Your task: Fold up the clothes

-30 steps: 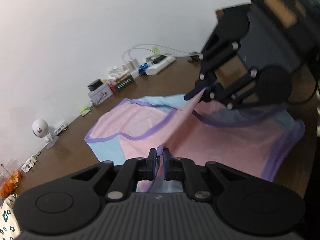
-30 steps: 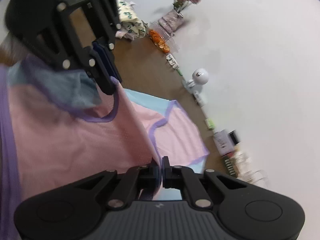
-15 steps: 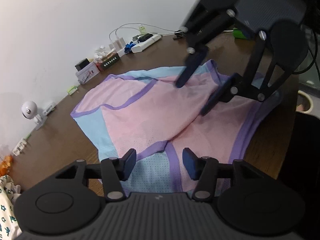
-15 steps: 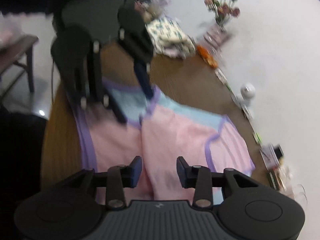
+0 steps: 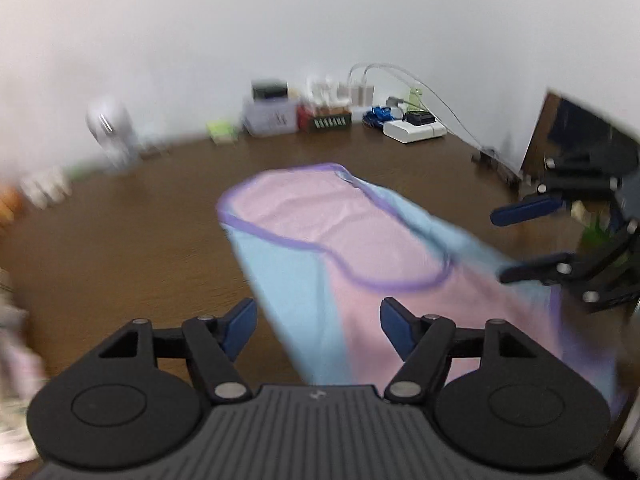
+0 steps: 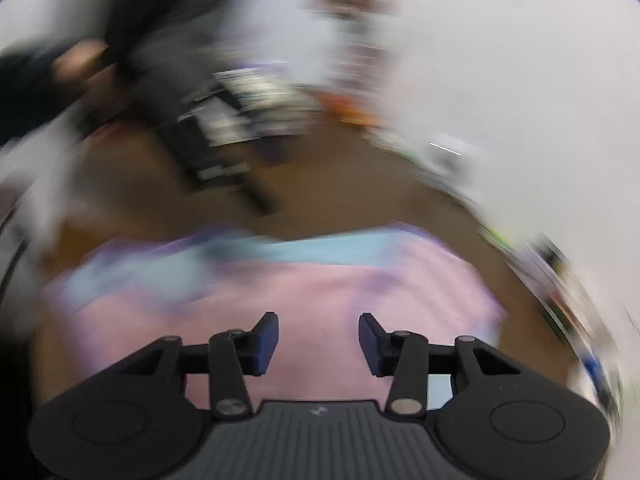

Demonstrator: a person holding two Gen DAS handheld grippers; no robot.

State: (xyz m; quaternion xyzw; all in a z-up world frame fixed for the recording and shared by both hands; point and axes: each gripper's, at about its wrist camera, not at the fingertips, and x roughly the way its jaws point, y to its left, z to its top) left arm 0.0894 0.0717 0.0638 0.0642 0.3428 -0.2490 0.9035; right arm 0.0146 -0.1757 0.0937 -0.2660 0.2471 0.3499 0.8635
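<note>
Pink-and-light-blue garment point(image 5: 332, 248) with purple trim lies spread on the dark wood counter point(image 5: 152, 224), sleeveless-looking, one trimmed opening facing up. Left tongs point(image 5: 318, 322) hang over its near edge, jaws wide apart and just been opening; cloth sits below the gap but neither blue pad touches it, nothing gripped. Right tongs point(image 5: 520, 240) show at the right edge of the left wrist view, above the far right part of the garment, jaws parted, also just been opening, nothing held.

Right wrist view is heavily motion-blurred. Right tongs point(image 6: 318, 344) there are partly open over pink fabric point(image 6: 320, 292), pads clear of the cloth. A dark smeared shape up left is probably the other tongs, too blurred to be sure.

Along the wall behind the counter: white power strip point(image 5: 414, 132) with cables point(image 5: 400, 74), white chargers point(image 5: 358, 94), small blue item point(image 5: 376, 114), red-and-dark box point(image 5: 324, 118), pale box point(image 5: 270, 116) with a black box point(image 5: 270, 89) on top, green-white item point(image 5: 222, 130), blurred white round device point(image 5: 110, 128). Dark panel point(image 5: 576, 136) at far right. White wall point(image 5: 280, 20) behind.
</note>
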